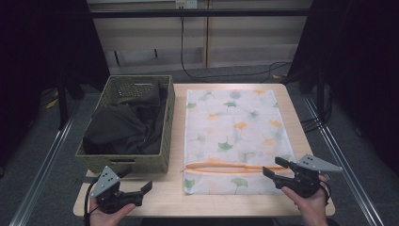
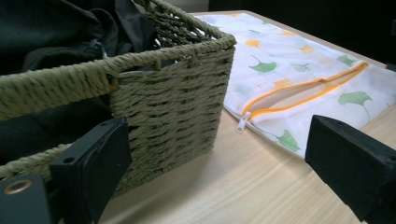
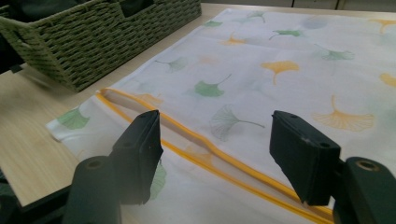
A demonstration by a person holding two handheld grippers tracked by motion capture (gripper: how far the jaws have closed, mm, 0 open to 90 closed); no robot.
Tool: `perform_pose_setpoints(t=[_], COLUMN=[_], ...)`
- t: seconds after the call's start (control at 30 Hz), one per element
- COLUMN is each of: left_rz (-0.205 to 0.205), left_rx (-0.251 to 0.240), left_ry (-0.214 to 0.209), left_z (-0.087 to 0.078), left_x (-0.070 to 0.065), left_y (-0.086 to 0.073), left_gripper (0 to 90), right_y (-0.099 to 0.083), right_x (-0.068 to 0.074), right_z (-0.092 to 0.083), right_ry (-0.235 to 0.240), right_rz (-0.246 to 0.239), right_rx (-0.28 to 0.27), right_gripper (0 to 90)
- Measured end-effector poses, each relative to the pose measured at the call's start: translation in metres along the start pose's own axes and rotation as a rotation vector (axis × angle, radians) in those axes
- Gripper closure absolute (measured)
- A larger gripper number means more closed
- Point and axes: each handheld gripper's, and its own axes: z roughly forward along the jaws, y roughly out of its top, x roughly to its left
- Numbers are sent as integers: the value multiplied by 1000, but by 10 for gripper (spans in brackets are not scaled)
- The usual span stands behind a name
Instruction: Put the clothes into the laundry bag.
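On the worktop [image 1: 155, 193], a basket [image 1: 141, 162] of dark clothes [image 1: 124, 125] stands left, a mesh bag [image 1: 235, 127] just beside it. Left tool [image 1: 136, 190] wide, empty, near the basket's front. The bag lies flat, long axis running away from the person, its zipper [image 1: 226, 167] crosswise at the near end, unzipped. Right tool [image 1: 273, 167] wide, empty, over the zipper's right end. Likely the approach step: next, pinch the opening's edge and lift.

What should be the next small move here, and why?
Probably the right gripper eases down onto the upper edge of the bag's open zipper slit to lift it: its jaws stand open just above, and the dark clothes wait in the basket.
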Motion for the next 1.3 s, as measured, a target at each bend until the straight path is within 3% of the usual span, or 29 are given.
perform_pose_setpoints(t=[0.4, 0.63, 0.67, 0.7, 0.73, 0.83, 0.87, 0.9, 0.93, 1.0, 1.23, 1.3], left_rz=[-18, -11, -5, -7, -8, -12, -19, -19, -23, -14, -1, 3], left_rx=[-6, -37, -31, -30, -31, -28, -24, -24, -40, -45, -32, -30], left_ry=[-11, -35, -36, -38, -40, -32, -21, -21, -13, -27, -42, -41], left_z=[5, 6, 6, 6, 7, 6, 6, 6, 6, 7, 11, 11], left_x=[1, -2, -3, -3, -3, -3, -2, -2, -2, -2, -7, -8], left_y=[2, 5, 4, 4, 4, 4, 4, 4, 6, 8, 8, 8], left_gripper=[56, 59, 59, 59, 59, 59, 64, 77, 78, 78, 79, 79], right_y=[4, 14, 14, 14, 13, 13, 15, 15, 16, 15, 20, 21], right_x=[2, 6, 6, 6, 8, 11, 11, 11, 9, 8, 5, 3], right_z=[10, 30, 39, 39, 51, 64, 75, 75, 86, 99, 125, 132], right_ry=[45, 79, 72, 72, 74, 74, 96, 96, 115, 103, 118, 99], right_rz=[6, -36, -51, -51, -74, -107, -128, -128, -119, -117, -137, -160], right_rx=[37, 115, 160, 160, 213, 258, 284, 284, 313, 334, 399, 427], right_gripper=[320, 320, 346, 346, 390, 399, 430, 430, 454, 453, 322, 270])
